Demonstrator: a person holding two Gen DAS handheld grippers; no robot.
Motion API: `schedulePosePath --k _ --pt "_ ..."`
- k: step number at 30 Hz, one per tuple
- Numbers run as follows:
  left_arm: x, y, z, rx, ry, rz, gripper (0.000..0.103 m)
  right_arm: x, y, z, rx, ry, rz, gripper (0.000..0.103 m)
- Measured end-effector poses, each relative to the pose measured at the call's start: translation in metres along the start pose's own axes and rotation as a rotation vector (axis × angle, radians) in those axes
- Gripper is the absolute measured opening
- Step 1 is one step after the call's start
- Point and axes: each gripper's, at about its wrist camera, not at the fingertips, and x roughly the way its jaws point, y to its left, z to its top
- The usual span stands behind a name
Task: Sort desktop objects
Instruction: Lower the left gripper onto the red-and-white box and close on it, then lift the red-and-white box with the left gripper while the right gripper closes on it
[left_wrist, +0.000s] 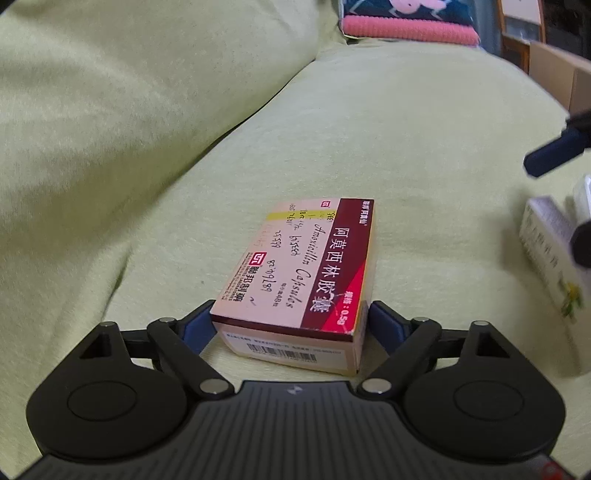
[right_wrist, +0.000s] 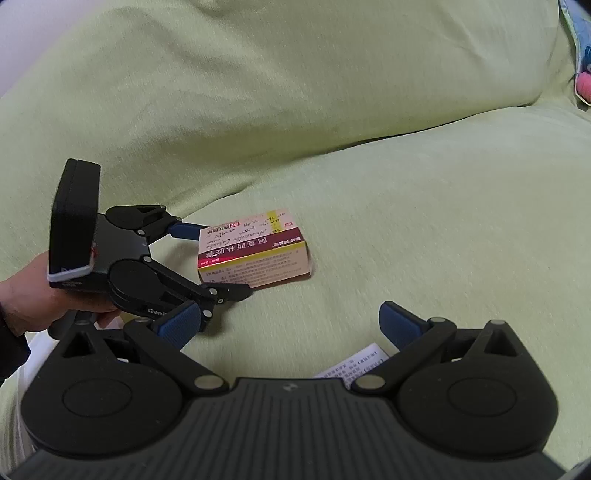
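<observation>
A pink and dark-red medicine box (left_wrist: 303, 273) printed "Amoxicillin Capsules" lies flat on the green sofa seat (left_wrist: 424, 147). My left gripper (left_wrist: 291, 312) has its blue pads (left_wrist: 199, 325) pressed against both sides of the box's near end. The right wrist view shows the same box (right_wrist: 255, 254) with the left gripper (right_wrist: 227, 258) around it and a hand (right_wrist: 33, 295) behind. My right gripper (right_wrist: 290, 319) is open with nothing between its fingers, over a white printed box (right_wrist: 354, 363). That white box (left_wrist: 550, 251) lies at the right edge beside a right gripper finger (left_wrist: 550, 155).
The sofa's back cushion (left_wrist: 147, 110) rises to the left and behind. A pink and dark patterned cushion (left_wrist: 406, 22) sits at the far end of the seat. A cardboard box (left_wrist: 557, 77) and wooden furniture stand beyond the sofa's right side.
</observation>
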Motion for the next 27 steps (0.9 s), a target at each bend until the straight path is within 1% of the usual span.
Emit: schedulePosePath --k 2,4,9,14,20,24,27 --pt "-0.005 -0.002 0.0 -0.027 -0.001 -0.009 0.08 -0.002 0.0 0.0 0.004 0.001 -0.005 0.102" --pt "-0.011 -0.006 -0.001 -0.051 0.001 -0.008 0.079 -0.006 -0.001 -0.001 0.01 0.002 -0.012 0.102" --pt "-0.026 -0.022 -0.006 -0.082 0.012 -0.009 0.079 -0.021 0.002 -0.003 0.011 0.002 -0.019 0.102" --pt "-0.049 -0.042 -0.011 -0.146 0.027 0.012 0.078 -0.041 0.003 -0.005 0.026 -0.004 -0.026 0.102" --pt "-0.084 -0.071 -0.023 -0.236 0.035 0.059 0.078 -0.07 0.01 -0.012 0.034 -0.01 -0.025 0.102" --pt "-0.104 -0.1 -0.033 -0.248 0.041 0.077 0.078 -0.09 0.021 -0.021 0.025 -0.003 -0.02 0.102" --pt "-0.121 -0.117 -0.045 -0.28 0.039 0.082 0.078 -0.104 0.031 -0.031 0.024 0.01 -0.017 0.102"
